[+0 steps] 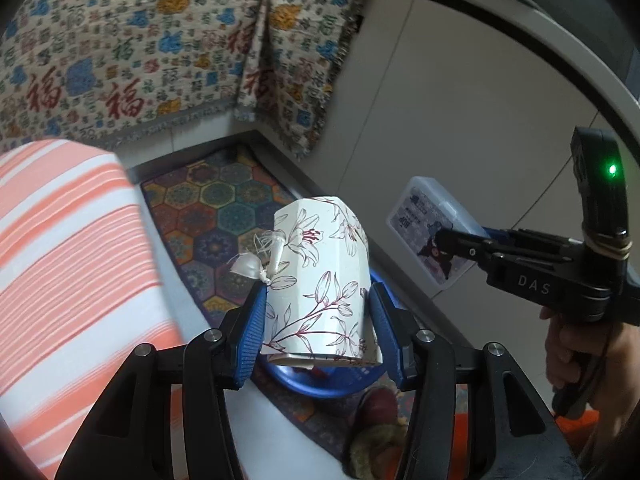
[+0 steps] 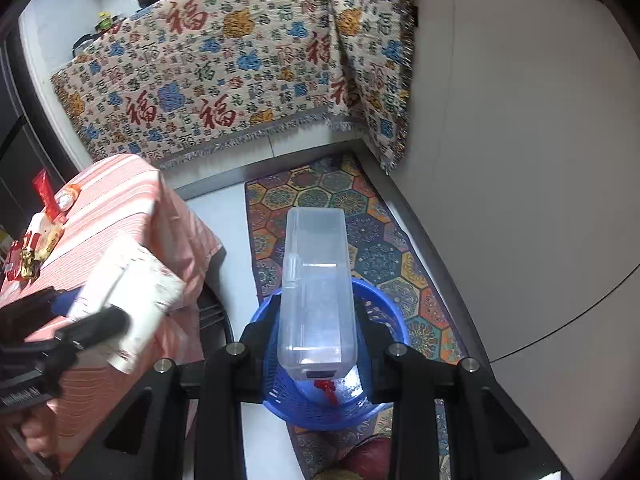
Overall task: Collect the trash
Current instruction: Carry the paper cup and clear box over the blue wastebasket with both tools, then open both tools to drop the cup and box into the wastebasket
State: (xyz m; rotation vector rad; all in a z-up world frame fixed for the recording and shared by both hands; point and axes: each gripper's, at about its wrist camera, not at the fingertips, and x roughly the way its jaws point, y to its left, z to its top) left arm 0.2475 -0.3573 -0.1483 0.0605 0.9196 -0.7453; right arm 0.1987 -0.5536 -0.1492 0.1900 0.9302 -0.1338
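My left gripper (image 1: pixel 318 316) is shut on a white box with a red flower print (image 1: pixel 320 280), a small ribbon knot on its side. The box hangs above the blue plastic basket (image 1: pixel 320 384) on the floor. My right gripper (image 2: pixel 316 320) is shut on a clear plastic case (image 2: pixel 316 292), held over the same blue basket (image 2: pixel 320 404). In the left wrist view the right gripper (image 1: pixel 444 240) holds that case (image 1: pixel 428 224) at the right. In the right wrist view the flowered box (image 2: pixel 132 296) appears blurred at the left, in the left gripper.
A table under an orange-striped cloth (image 2: pixel 116 208) stands left, with wrappers (image 2: pixel 36 240) on it. A patterned mat (image 2: pixel 360 248) lies under the basket. A printed fabric cover (image 2: pixel 224 68) drapes furniture behind. A white curved surface (image 2: pixel 520 160) fills the right.
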